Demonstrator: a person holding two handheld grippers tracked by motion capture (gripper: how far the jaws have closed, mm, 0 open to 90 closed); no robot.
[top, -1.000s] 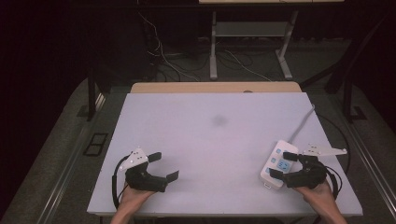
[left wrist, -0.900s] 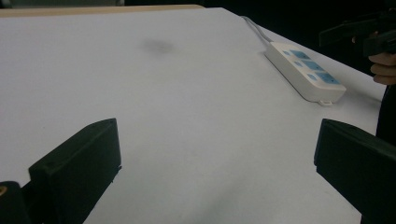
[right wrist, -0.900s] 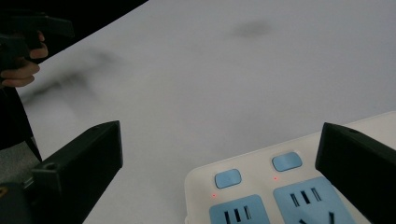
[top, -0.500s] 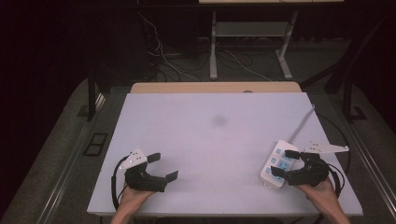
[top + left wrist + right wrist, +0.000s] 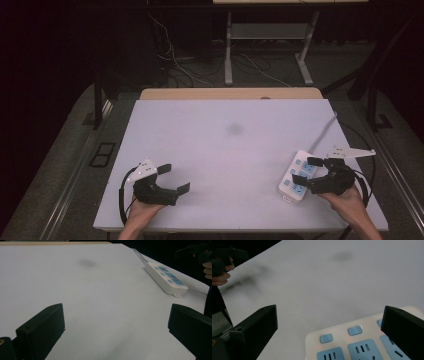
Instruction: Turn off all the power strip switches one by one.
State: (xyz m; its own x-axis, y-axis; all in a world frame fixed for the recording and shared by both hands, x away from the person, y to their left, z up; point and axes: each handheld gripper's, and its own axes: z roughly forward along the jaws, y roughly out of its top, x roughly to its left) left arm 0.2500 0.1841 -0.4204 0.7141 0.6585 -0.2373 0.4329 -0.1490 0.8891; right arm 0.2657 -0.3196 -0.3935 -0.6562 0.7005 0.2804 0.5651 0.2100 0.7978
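A white power strip (image 5: 297,175) with blue sockets and switches lies near the table's front right corner, its grey cord (image 5: 324,131) running off toward the back right. My right gripper (image 5: 306,170) hovers open just over its near end; the strip (image 5: 364,340) sits low between the jaws in the right gripper view, small red lights lit by its switches. My left gripper (image 5: 174,178) rests open at the front left with nothing between its jaws. In the left gripper view the strip (image 5: 166,278) lies far off at the upper right.
The white table (image 5: 225,150) carries a faint dark smudge (image 5: 234,129) near its middle. A tan board edge (image 5: 230,93) runs along the back. Beyond it stand metal legs and loose cables (image 5: 175,55) on a dark floor.
The right gripper has shifted slightly along the power strip's near end. The left gripper and the strip have stayed put.
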